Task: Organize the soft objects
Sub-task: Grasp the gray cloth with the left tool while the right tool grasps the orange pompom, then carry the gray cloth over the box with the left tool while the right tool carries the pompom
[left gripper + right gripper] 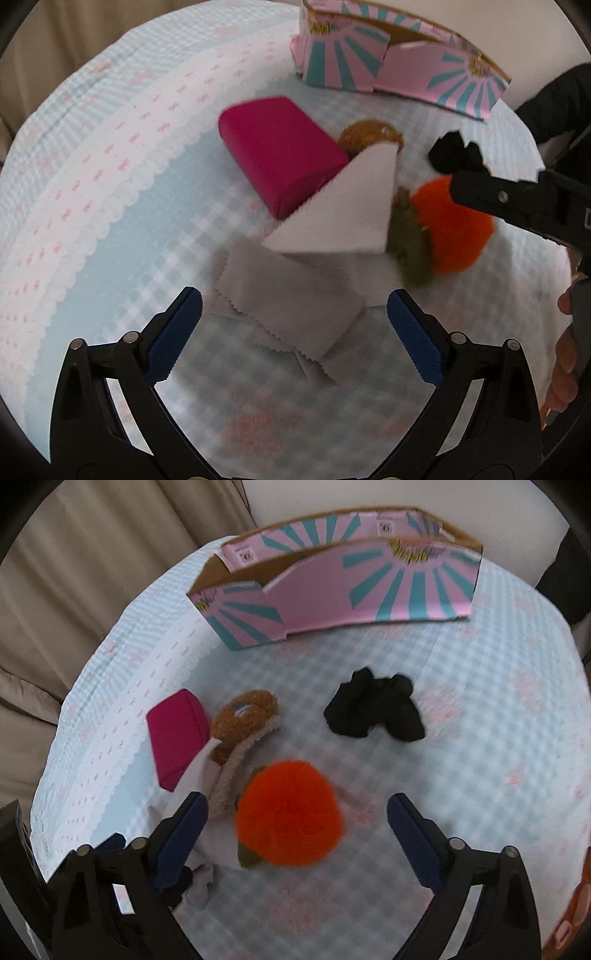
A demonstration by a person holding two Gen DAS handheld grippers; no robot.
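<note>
A fuzzy orange plush fruit (291, 812) with green leaves (410, 240) lies on the checked tablecloth (461, 760). My right gripper (299, 805) is open above it, with a blue pad on either side and neither touching it. In the left wrist view, my left gripper (295, 306) is open over a folded grey cloth (288, 306) with zigzag edges. A second pale cloth (343, 206) leans against a magenta case (280, 155). A brown plush (243, 716) lies beside the case. A crumpled black cloth (373, 712) lies apart, farther back.
A pink and teal cardboard box (332, 587) with an open top stands at the table's far side. The right gripper's black arm (517, 199) and a person's hand (565, 350) show at the right of the left wrist view. Beige fabric (74, 590) surrounds the round table.
</note>
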